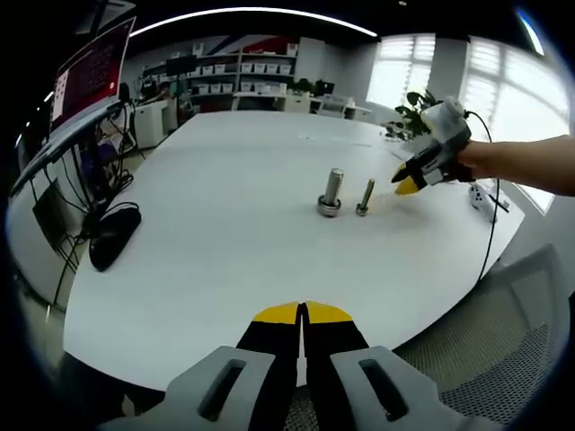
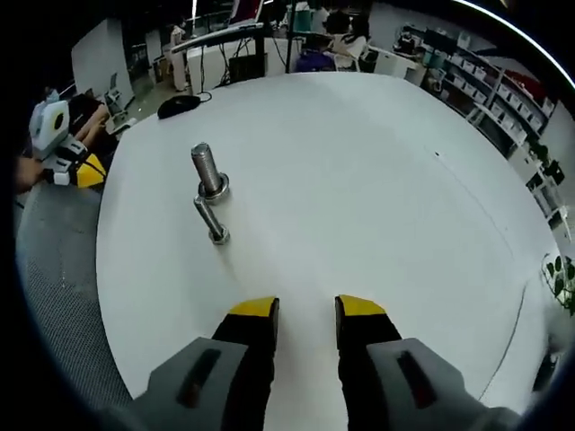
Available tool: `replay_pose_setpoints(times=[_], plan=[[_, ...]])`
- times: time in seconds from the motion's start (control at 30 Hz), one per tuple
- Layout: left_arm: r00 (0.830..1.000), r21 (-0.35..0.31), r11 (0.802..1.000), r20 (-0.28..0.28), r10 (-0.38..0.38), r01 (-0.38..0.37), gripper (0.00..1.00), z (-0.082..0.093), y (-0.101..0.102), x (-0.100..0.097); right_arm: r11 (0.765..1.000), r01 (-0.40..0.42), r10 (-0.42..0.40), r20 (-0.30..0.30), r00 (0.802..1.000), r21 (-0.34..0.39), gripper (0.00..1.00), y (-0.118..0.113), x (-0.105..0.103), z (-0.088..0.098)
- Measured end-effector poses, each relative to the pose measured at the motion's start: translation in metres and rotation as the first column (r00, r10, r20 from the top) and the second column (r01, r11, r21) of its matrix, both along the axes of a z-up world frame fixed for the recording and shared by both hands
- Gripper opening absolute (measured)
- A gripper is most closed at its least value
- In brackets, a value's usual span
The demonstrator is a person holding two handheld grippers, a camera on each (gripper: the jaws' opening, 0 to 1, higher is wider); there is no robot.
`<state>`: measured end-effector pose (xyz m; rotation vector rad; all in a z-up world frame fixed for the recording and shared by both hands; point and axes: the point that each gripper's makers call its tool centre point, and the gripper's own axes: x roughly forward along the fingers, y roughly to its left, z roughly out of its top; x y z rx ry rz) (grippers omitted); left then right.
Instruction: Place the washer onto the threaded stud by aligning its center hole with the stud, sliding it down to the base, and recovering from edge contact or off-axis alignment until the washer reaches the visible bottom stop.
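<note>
A thick threaded stud (image 1: pixel 332 186) (image 2: pixel 207 169) stands upright on the white table (image 1: pixel 225 206) (image 2: pixel 359 180). Around its foot lies a wider metal ring, the washer (image 1: pixel 329 208) (image 2: pixel 216 191). Close beside it stands a thinner bolt (image 1: pixel 366 197) (image 2: pixel 211 221). My left gripper (image 1: pixel 303 312) is shut and empty at the near table edge, well short of the stud. My right gripper (image 2: pixel 306 307) is open and holds nothing, some way from the bolts. In the left gripper view the right gripper (image 1: pixel 406 184) hovers just right of the thin bolt, held by a hand. The left gripper (image 2: pixel 81 171) shows at the table's left edge.
A black mouse (image 1: pixel 112 235) (image 2: pixel 180 105) lies on the table's far side near a monitor (image 1: pixel 90 72). A white device (image 1: pixel 485 197) rests by the right edge. A grey mesh chair (image 1: pixel 512 359) stands beyond the table edge. A plant (image 1: pixel 415 112) grows at the back.
</note>
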<state>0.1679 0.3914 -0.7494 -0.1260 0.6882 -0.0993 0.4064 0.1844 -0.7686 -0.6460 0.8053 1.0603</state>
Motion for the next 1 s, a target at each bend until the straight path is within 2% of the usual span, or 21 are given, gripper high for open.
replay_pose_setpoints(times=[0.17,0.27,0.53,0.6,0.67,0.77,0.87,1.0], plan=[[1.000,0.001,1.000,-0.003,0.001,-0.001,0.00,-0.001,0.000,0.000,0.997,0.081,-0.081,0.002,0.997,0.017,0.28,-0.023,0.016,0.002],[1.000,0.002,1.000,-0.013,-0.001,0.001,0.00,-0.002,0.000,-0.001,0.987,0.156,-0.155,-0.014,0.988,0.037,0.28,-0.042,0.028,0.000],[1.000,0.001,1.000,-0.012,0.008,-0.008,0.00,-0.002,0.001,-0.001,0.963,0.265,-0.264,-0.025,0.964,0.040,0.28,-0.084,0.046,-0.007],[1.000,0.001,1.000,-0.003,0.009,-0.009,0.00,-0.001,0.001,-0.001,0.956,0.290,-0.289,-0.016,0.957,0.036,0.28,-0.095,0.051,-0.009],[1.000,0.014,1.000,-0.021,0.001,-0.001,0.00,-0.003,0.001,-0.002,0.947,0.320,-0.320,-0.001,0.947,0.038,0.28,-0.105,0.058,-0.011],[1.000,0.027,1.000,-0.016,0.006,-0.005,0.00,-0.003,0.003,-0.002,0.925,0.375,-0.375,-0.013,0.927,0.058,0.28,-0.115,0.065,-0.011],[1.000,0.023,1.000,-0.024,0.005,-0.004,0.00,-0.004,0.003,-0.003,0.918,0.390,-0.388,-0.039,0.921,0.064,0.27,-0.119,0.068,-0.017],[1.000,0.022,1.000,-0.028,0.008,-0.008,0.00,-0.004,0.003,-0.003,0.918,0.393,-0.391,-0.040,0.919,0.055,0.26,-0.121,0.067,-0.022]])
